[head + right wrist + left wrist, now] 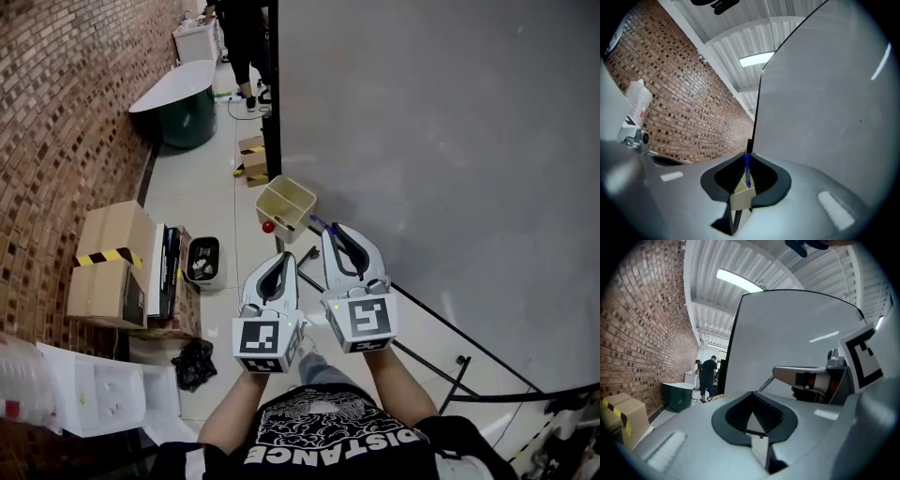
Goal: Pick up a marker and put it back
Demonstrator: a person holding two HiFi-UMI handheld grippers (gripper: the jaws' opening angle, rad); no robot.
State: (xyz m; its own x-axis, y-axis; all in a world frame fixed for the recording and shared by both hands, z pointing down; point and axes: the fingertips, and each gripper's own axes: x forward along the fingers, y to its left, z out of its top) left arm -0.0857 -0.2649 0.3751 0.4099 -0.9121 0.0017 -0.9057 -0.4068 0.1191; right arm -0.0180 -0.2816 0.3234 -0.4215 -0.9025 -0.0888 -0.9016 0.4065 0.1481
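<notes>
My right gripper (330, 231) is shut on a blue marker (316, 222), whose tip pokes out past the jaws toward the whiteboard (422, 141). In the right gripper view the marker (747, 168) stands upright between the black pads (761, 180) of the right gripper (746, 177). Beside it on the left, the left gripper (283, 259) has its jaws together with nothing in them; the left gripper view shows the left gripper (754, 417) likewise. A cream open bin (302, 194) hangs by the board's lower corner, just beyond both grippers, with a red ball-like thing (268, 226) at its near side.
A brick wall (66, 122) runs along the left. Cardboard boxes (108, 262) and a black tray of small items (202, 260) lie on the floor. The board's black stand legs (450, 366) cross at the right. A green tub (183, 103) and a person (246, 47) are far down the aisle.
</notes>
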